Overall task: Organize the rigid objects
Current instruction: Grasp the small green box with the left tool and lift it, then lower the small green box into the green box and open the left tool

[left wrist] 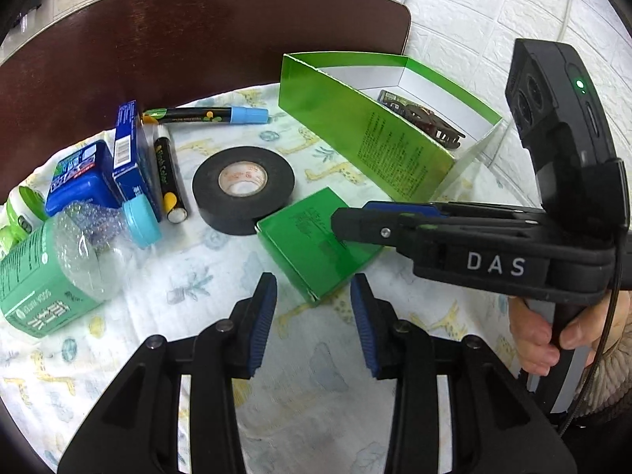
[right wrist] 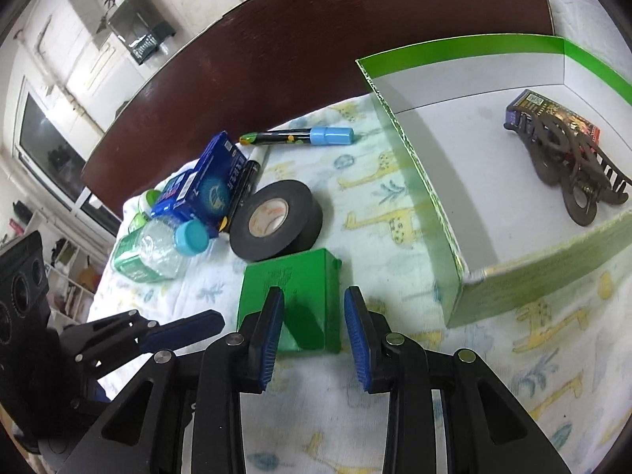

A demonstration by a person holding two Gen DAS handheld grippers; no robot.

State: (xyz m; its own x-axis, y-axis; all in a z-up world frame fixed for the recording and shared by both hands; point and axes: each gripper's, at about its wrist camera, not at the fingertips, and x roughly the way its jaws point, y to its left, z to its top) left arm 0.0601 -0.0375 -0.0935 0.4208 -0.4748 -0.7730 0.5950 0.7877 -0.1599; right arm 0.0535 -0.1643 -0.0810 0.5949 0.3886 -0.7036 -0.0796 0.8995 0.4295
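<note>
A small green box (left wrist: 312, 245) (right wrist: 292, 288) lies flat on the giraffe-print cloth, beside a black tape roll (left wrist: 243, 189) (right wrist: 276, 219). My right gripper (right wrist: 314, 304) (left wrist: 343, 223) hovers over this box's near right corner with its jaws apart. One finger is above the lid and the other just past the edge; neither pad presses on it. My left gripper (left wrist: 314, 288) (right wrist: 213, 322) stands open over bare cloth just short of the box, holding nothing. A large open green box (left wrist: 379, 134) (right wrist: 446, 237) at the right holds a brown hair clip (left wrist: 434, 122) (right wrist: 568, 170) and a small packet (right wrist: 549, 112).
At the left lie a blue-capped marker (left wrist: 205, 114) (right wrist: 300, 136), a second marker (left wrist: 168, 173), blue boxes (left wrist: 126, 158) (right wrist: 213, 181), a plastic bottle (left wrist: 59, 268) (right wrist: 158, 249) and green-white containers (left wrist: 23, 209). The dark wooden table (left wrist: 197, 39) runs behind. A hand (left wrist: 541, 339) holds the right gripper's handle.
</note>
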